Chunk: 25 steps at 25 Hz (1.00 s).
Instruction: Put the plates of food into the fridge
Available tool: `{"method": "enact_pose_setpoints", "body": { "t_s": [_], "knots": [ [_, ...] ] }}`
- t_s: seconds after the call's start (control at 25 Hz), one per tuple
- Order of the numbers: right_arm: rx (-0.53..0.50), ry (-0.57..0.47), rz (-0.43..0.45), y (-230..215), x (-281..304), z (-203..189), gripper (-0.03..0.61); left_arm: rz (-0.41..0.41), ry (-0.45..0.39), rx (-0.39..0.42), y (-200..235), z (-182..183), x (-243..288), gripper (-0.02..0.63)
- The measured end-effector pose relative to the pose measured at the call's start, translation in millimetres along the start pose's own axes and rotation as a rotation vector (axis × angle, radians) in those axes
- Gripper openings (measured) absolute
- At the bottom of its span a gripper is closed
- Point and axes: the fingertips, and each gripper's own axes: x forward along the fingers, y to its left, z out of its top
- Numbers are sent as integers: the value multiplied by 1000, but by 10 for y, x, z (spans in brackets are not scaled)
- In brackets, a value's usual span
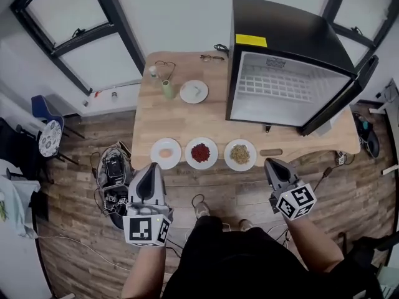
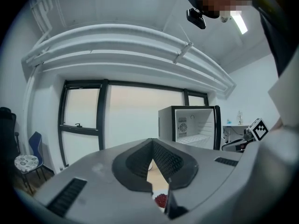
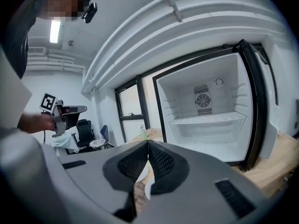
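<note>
While the plates [image 1: 189,157] lie on the table [image 1: 187,120] by the open fridge [image 1: 293,36], the shut, empty jaws of the left gripper [image 1: 149,168] and right gripper [image 1: 275,164] are best opened before a rim is approached.

We wear black clothing [image 1: 249,263] that leaves our forearms bare. Our left gripper [image 1: 151,167] and right gripper [image 1: 270,162] are smooth grey wedges with dark ribbed pads [image 2: 166,160] and slotted vents [image 2: 67,195]. Each carries a white cube [image 1: 146,229] with black square markers.
</note>
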Motion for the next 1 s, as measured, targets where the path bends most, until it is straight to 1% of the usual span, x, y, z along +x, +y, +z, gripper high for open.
{"method": "enact_pose_setpoints", "body": {
  "t_s": [0.16, 0.32, 0.44, 0.56, 0.72, 0.88, 1.0],
  "knots": [
    [23, -10, -78, 34, 242, 40, 21, -60, 6, -2, 261, -53, 223, 3],
    [25, -29, -149, 12, 403, 130, 21, -132, 2, -4, 404, -102, 441, 3],
    [38, -63, -190, 20, 427, 188, 21, -185, 2, -7, 435, -179, 612, 3],
    [69, -84, -231, 20, 368, 179, 21, -245, 3, -18, 363, -209, 767, 3],
    [94, -72, -264, 62, 300, 65, 21, -319, 9, -23, 215, -252, 941, 3],
    [120, -51, -270, 61, 301, -167, 21, -359, 13, -27, 100, -330, 1106, 3],
    [154, -50, -289, -13, 287, -387, 21, -376, 38, -26, 10, -410, 1222, 3]
  ]
}}
